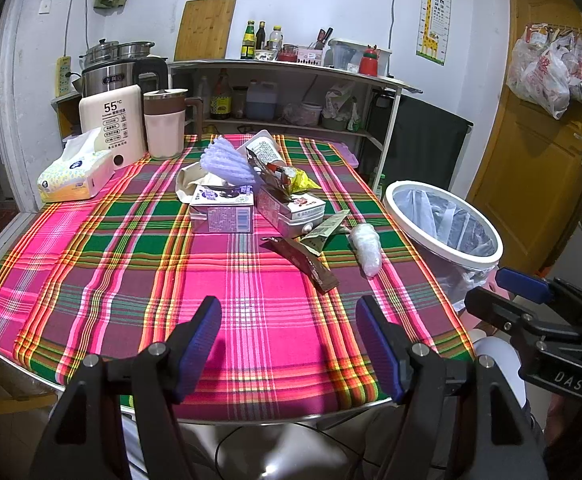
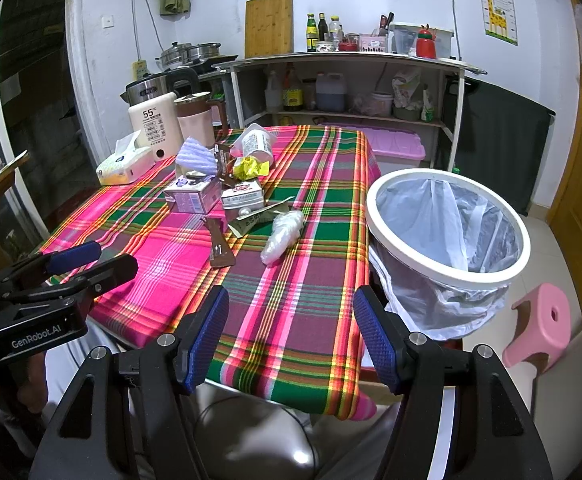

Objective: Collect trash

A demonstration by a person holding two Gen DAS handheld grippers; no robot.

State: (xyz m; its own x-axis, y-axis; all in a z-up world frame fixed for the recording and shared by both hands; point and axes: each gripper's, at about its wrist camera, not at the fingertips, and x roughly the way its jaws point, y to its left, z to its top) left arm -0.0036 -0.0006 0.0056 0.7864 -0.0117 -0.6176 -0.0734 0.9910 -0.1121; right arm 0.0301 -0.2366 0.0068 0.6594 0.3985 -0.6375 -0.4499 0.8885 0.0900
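Note:
A heap of trash lies mid-table on the plaid cloth [image 1: 251, 288]: a purple carton [image 1: 222, 210], a white carton [image 1: 291, 210], a brown wrapper [image 1: 303, 264], a green wrapper [image 1: 325, 232], a crumpled clear plastic bag [image 1: 367, 248], a yellow wrapper [image 1: 301, 180] and a white cup [image 1: 261, 146]. A white-rimmed bin [image 1: 445, 226] with a plastic liner stands at the table's right edge. My left gripper [image 1: 289, 344] hangs open over the near cloth, empty. My right gripper [image 2: 291, 336] is open and empty over the table's near right corner, beside the bin [image 2: 447, 224]. The clear bag [image 2: 283, 234] lies nearest it.
A tissue pack [image 1: 75, 174], a white warmer [image 1: 115, 124] and a jug [image 1: 165, 124] stand at the table's far left. Shelves [image 1: 291, 92] with bottles line the back wall. A pink stool [image 2: 539, 328] sits right of the bin. A wooden door [image 1: 539, 140] is far right.

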